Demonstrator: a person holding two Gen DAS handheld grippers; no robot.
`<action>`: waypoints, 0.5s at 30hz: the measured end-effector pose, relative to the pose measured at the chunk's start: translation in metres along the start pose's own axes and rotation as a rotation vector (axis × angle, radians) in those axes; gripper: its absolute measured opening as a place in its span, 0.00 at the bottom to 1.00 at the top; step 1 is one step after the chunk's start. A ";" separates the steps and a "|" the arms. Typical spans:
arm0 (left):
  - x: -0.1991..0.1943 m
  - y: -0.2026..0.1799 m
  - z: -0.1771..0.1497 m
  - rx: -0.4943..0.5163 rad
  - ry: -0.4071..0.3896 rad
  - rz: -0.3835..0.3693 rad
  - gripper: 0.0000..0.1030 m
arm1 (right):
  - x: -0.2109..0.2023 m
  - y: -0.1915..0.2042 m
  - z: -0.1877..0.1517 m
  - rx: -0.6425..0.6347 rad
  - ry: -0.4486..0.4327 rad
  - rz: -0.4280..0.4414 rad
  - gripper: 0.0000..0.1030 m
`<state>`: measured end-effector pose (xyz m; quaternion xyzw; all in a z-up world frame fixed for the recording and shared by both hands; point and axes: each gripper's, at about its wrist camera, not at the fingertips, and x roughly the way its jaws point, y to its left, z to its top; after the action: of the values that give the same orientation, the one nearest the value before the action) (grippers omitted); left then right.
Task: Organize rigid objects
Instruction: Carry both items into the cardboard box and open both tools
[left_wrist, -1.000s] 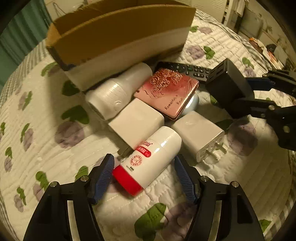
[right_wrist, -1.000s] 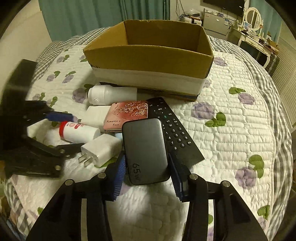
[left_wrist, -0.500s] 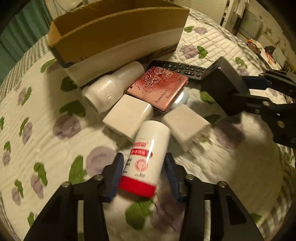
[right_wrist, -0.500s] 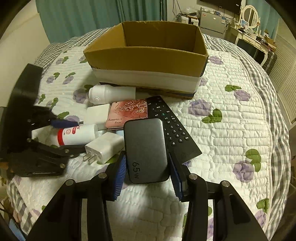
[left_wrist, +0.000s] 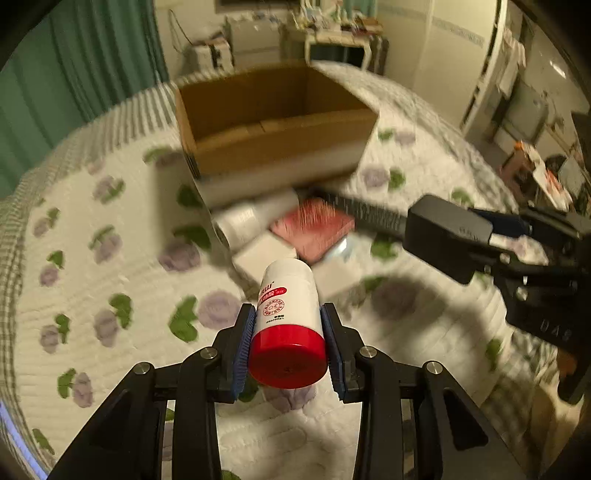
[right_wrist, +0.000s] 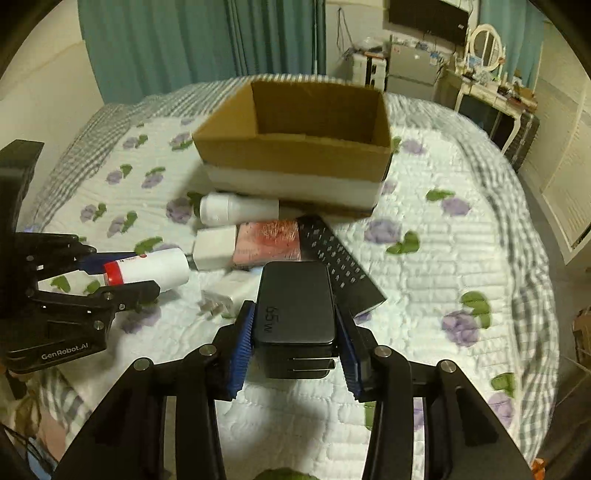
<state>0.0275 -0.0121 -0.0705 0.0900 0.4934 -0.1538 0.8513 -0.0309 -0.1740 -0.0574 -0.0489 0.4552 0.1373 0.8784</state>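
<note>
my left gripper (left_wrist: 288, 343) is clamped on the white bottle with the red cap (left_wrist: 286, 321), cap end toward the camera, lifted clear of the bed quilt (left_wrist: 110, 280). in the right wrist view that same bottle (right_wrist: 147, 271) sits at about 9 o'clock, lying sideways between the left gripper's fingers (right_wrist: 122, 291).

the cardboard box (left_wrist: 273, 125) stands at 12 o'clock in both views, open at the top. what i can see of its inside is bare brown cardboard (right_wrist: 317, 114); the floor nearest me is hidden behind the front wall.

my right gripper (right_wrist: 295, 347) is closed on the black 65w charger (right_wrist: 295, 306), plug prongs facing the camera, held above the quilt. from the left wrist view the charger (left_wrist: 443, 236) shows at 3 o'clock as a dark block side-on.

the right wrist view gives the pile in front of the box more clearly: a white bottle (right_wrist: 236, 208) lying just before the box wall, a white cube charger (right_wrist: 214, 247) at its 6 o'clock, a pink case (right_wrist: 269, 242) just to the right of that, and a black remote (right_wrist: 336, 262) running toward 5 o'clock under the held charger's far end. another white plug adapter (right_wrist: 229, 295) lies partly hidden by my right gripper's left finger. the left wrist view is motion-blurred, so these items are smeared, and the held bottle blocks part of the pile.

beyond the bed, green curtains (right_wrist: 199, 44) hang at 11 o'clock and a white dressing table (right_wrist: 487, 85) stands at 2 o'clock.
</note>
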 end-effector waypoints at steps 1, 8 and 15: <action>-0.008 0.000 0.004 -0.007 -0.020 0.002 0.35 | -0.008 0.000 0.004 -0.001 -0.021 -0.006 0.40; -0.054 0.000 0.050 -0.053 -0.159 0.060 0.35 | -0.058 0.004 0.044 -0.033 -0.160 -0.041 0.40; -0.062 0.011 0.094 -0.074 -0.222 0.077 0.35 | -0.072 0.003 0.100 -0.064 -0.265 -0.055 0.40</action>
<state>0.0786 -0.0201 0.0304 0.0601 0.3978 -0.1116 0.9087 0.0079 -0.1642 0.0591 -0.0707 0.3292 0.1330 0.9322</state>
